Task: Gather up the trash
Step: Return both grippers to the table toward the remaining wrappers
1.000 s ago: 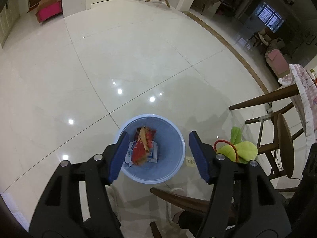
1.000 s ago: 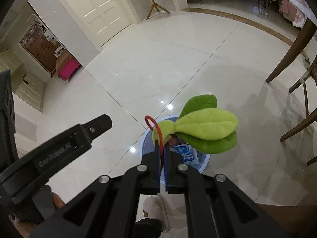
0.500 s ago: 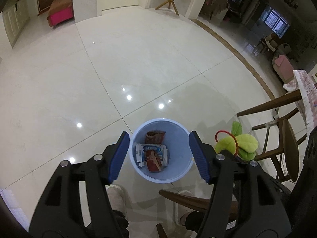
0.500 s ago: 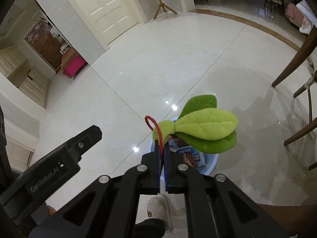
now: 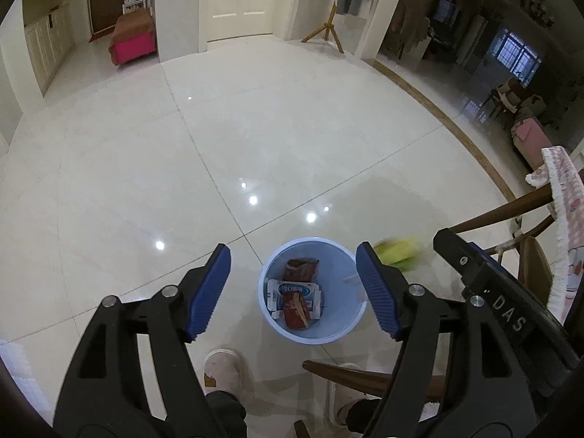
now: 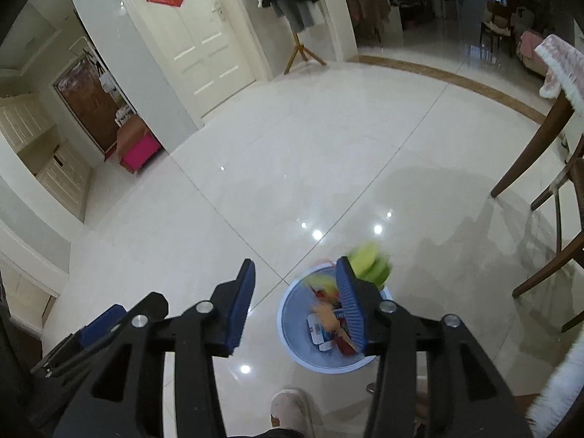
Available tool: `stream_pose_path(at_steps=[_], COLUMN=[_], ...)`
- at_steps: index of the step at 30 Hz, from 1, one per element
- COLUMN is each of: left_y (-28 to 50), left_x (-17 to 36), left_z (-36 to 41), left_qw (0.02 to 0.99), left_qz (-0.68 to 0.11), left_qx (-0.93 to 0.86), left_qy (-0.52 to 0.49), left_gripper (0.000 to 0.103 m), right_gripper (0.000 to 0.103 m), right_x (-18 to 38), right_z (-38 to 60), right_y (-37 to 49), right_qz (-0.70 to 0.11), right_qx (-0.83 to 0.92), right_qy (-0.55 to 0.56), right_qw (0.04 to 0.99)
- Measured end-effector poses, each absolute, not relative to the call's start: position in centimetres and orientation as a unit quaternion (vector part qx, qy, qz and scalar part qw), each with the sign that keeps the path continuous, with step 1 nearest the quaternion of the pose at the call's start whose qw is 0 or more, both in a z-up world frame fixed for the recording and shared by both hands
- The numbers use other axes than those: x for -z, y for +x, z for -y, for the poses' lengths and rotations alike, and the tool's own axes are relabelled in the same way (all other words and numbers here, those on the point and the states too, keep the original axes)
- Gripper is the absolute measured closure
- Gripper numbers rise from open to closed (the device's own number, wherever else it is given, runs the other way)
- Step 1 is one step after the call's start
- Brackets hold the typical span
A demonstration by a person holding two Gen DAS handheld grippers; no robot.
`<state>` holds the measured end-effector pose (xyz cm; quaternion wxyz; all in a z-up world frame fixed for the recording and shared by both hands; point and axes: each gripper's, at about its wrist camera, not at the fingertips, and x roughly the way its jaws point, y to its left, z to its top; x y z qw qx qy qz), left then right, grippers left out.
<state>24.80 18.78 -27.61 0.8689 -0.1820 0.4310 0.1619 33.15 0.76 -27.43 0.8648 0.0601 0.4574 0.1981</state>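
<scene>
The blurred green leaf toy (image 6: 368,268) hangs in mid-air just over the far rim of the blue bin (image 6: 292,350), beyond the right gripper (image 6: 295,306) (fingers apart, empty, like the left gripper (image 5: 292,288)).

Blurred green leaf plush (image 6: 368,266) above blue bin (image 6: 292,317), wrappers (image 5: 295,295) inside

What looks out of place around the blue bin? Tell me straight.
The green leaf plush is blurred in mid-air at the far rim of the blue bin, not lying inside with the wrappers. Both the right gripper and left gripper are open and empty. A plush toy also seems odd as trash.
</scene>
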Motion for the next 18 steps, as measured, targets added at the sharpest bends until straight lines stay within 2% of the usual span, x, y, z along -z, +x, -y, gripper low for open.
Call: stream_pose_path(at_steps=[10, 18], left_y=[20.8, 17.9], left_x=[20.9, 14.3], left_z=[-14.9, -6.5], left_qw=[0.902, 0.937], left_qz=[-0.376, -0.323], left_qx=[-0.134, -0.046], left_qy=[-0.165, -0.126], left_gripper=[0.031, 0.027], right_gripper=[0.053, 0.048], right_x=[19.3, 12.2], right_z=[5.6, 15.5], right_y=[28.2, 22.0], right_qz=[-0.384, -0.299], right_qx=[-0.192, -0.151], right_qy=[0.093, 0.111], right_qw=[0.898, 0.936])
